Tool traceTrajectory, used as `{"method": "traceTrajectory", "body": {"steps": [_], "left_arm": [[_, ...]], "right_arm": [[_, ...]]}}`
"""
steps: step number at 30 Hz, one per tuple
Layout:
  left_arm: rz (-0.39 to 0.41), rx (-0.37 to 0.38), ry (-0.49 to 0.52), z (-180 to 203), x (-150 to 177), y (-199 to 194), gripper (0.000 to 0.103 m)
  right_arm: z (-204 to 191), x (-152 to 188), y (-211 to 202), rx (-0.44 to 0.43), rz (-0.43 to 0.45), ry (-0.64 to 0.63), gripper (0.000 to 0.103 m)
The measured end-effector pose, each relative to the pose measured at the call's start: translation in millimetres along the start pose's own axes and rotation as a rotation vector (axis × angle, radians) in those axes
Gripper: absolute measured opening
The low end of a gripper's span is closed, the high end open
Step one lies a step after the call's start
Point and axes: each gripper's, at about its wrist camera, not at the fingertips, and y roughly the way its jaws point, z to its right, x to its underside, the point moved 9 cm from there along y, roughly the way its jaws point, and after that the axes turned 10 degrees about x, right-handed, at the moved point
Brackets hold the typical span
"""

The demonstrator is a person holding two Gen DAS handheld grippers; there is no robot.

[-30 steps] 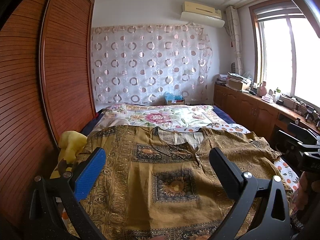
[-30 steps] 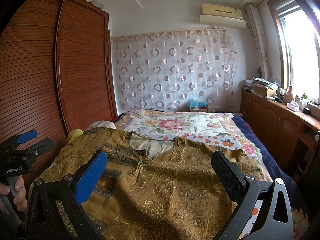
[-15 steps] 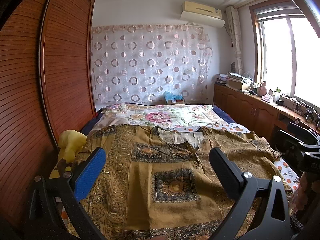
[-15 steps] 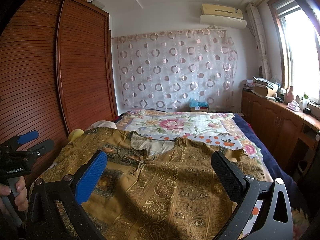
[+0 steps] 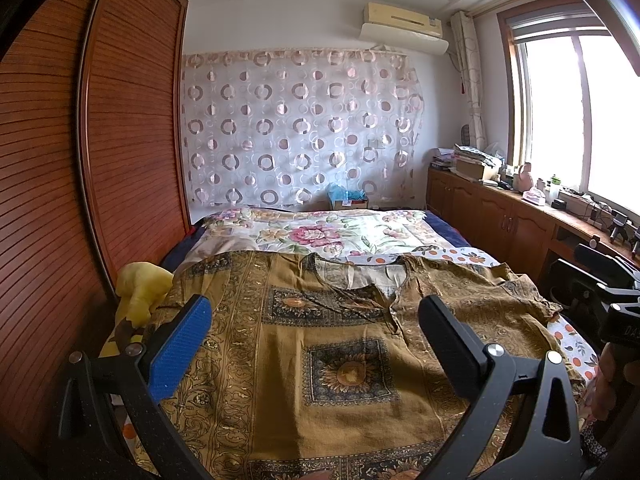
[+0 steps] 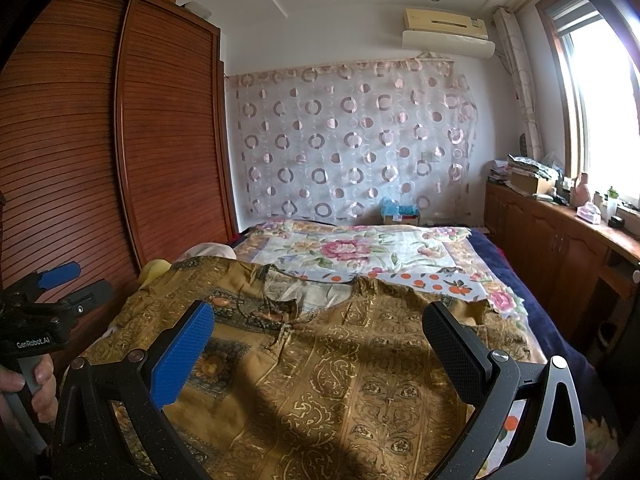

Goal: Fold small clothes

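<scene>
Two tongs are hovering with fingers spread apart, gripping nothing: left tongs (image 5: pixel 312 336), right tongs (image 6: pixel 316 338). Mustard patterned blouse (image 5: pixel 340 344) is lying flat, front up, on the bed (image 5: pixel 448 226), overlapping a floral sheet (image 5: pixel 320 236). Yellow cloth (image 5: pixel 140 288) is sitting beside its left sleeve.

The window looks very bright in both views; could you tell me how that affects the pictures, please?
Left wrist view: the window is blown out white, yet the shirt stays evenly lit. Right wrist view: the window flares, and a dark shadow crosses the shirt. Both views bend the wardrobe lines.
</scene>
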Motion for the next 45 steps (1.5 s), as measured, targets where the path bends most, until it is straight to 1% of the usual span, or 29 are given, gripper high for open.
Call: {"method": "traceTrajectory", "body": {"steps": [12, 15, 19, 23, 31, 34, 38, 41, 45], "left_arm": [[-0.003, 0.001, 0.0, 2, 1, 1, 0.103], [-0.014, 0.009, 0.0, 0, 8, 6, 0.103], [-0.042, 0.007, 0.002, -9, 18, 18, 0.103], [-0.065, -0.002, -0.004, -25, 24, 25, 0.103], [-0.11, -0.051, 0.004, -66, 34, 36, 0.103], [-0.142, -0.067, 0.007, -84, 42, 42, 0.103], [-0.189, -0.068, -0.011, -106, 55, 48, 0.103], [-0.229, -0.076, -0.016, -123, 67, 52, 0.103], [-0.278, -0.083, -0.055, -147, 79, 56, 0.103]], "right_arm": [[-2, 0, 4, -0.012, -0.004, 0.0, 0.103], [-3, 6, 9, -0.034, -0.02, 0.0, 0.103], [-7, 15, 28, -0.056, -0.068, -0.004, 0.103], [-8, 16, 35, -0.063, -0.087, -0.009, 0.103], [-17, 12, 44, -0.084, -0.101, -0.06, 0.103], [-20, 11, 50, -0.088, -0.103, -0.078, 0.103], [-24, 14, 61, -0.096, -0.117, -0.097, 0.103], [-27, 22, 67, -0.11, -0.149, -0.117, 0.103], [-30, 28, 73, -0.119, -0.189, -0.149, 0.103]]}}
